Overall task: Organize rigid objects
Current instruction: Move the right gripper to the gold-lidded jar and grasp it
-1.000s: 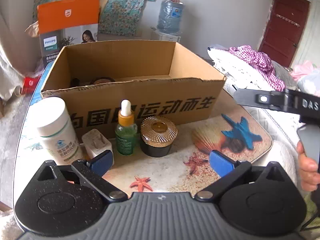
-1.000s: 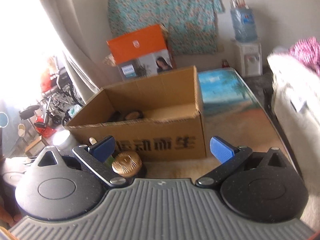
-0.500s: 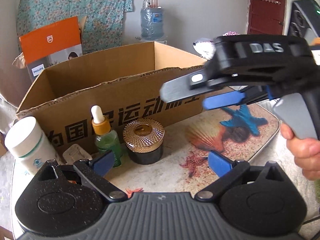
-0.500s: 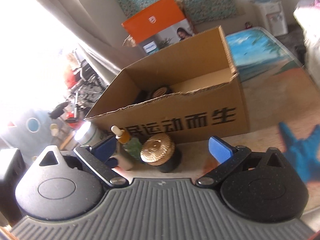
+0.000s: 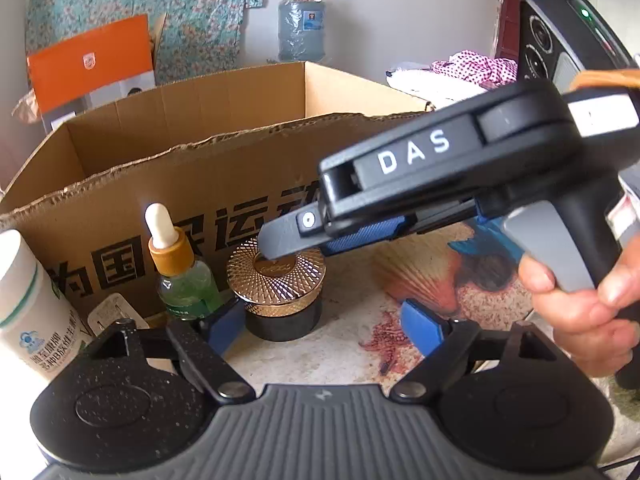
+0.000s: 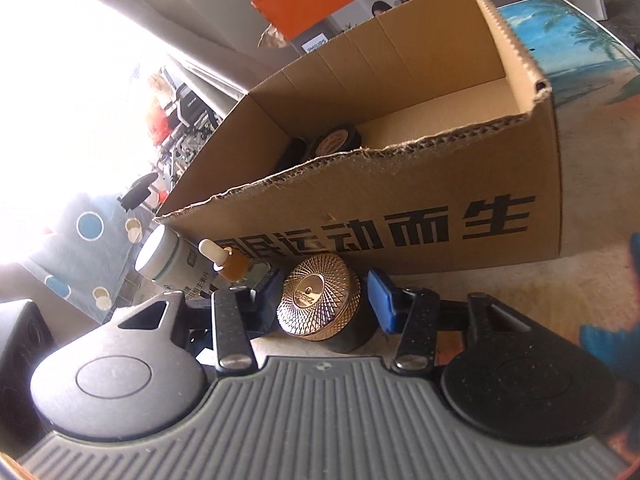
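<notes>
my right gripper [image 6: 324, 300] is down around the gold-lidded jar [image 6: 320, 304], jaws closing with the jar between them — the left pad looks tight to the lid's edge, while a thin gap shows at the blue right pad, so i can't call it gripped. from the left wrist view the same gripper [image 5: 296, 240] reaches in from the right with its tip over the jar's lid [image 5: 276, 276], and a hand [image 5: 584, 320] squeezes its trigger.

my left gripper [image 5: 324, 328] is closing too, though its pads stand wide apart and press on nothing; the jar sits just ahead of its left pad, partly between the fingers.

the jar stands on the worktop [image 5: 352, 344], close to the front wall of the cardboard box [image 6: 400, 184]. left of it stands a green dropper bottle [image 5: 180, 272], then a small white packet [image 5: 108, 312] and a white pill bottle [image 5: 32, 308], all in a row along the box front. inside the box i can see a dark round tin [image 6: 336, 140] near the left end; the rest of the floor in view is bare cardboard.
</notes>
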`<state>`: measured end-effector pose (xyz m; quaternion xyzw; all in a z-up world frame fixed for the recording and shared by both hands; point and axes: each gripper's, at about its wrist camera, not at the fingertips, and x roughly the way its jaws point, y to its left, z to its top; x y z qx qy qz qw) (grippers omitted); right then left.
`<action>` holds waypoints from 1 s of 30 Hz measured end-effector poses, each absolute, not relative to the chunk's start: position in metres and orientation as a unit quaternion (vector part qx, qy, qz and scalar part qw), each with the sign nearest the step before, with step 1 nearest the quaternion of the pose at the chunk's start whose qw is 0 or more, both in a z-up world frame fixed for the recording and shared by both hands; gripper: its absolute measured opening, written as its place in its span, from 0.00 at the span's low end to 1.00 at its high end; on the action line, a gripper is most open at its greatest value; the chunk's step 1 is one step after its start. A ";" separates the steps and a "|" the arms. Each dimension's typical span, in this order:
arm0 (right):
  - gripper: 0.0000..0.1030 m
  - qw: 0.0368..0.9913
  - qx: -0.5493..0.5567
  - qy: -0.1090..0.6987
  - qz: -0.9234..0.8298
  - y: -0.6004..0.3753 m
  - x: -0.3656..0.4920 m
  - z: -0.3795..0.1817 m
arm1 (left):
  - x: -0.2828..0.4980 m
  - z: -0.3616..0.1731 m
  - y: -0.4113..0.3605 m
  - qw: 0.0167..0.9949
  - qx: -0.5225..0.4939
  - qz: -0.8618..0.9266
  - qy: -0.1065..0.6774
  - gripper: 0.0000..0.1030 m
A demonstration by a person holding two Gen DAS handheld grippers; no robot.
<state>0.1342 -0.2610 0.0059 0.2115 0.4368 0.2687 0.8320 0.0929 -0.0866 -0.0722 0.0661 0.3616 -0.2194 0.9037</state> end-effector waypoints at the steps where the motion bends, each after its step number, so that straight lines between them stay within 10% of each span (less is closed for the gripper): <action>1: 0.42 0.829 0.210 0.440 0.273 -0.260 0.136 0.004 | 0.094 -0.072 -0.086 0.903 0.062 -0.221 0.363 0.83; 30: 0.43 0.831 0.224 0.439 0.258 -0.276 0.145 -0.003 | 0.104 -0.069 -0.098 0.900 0.080 -0.225 0.364 0.80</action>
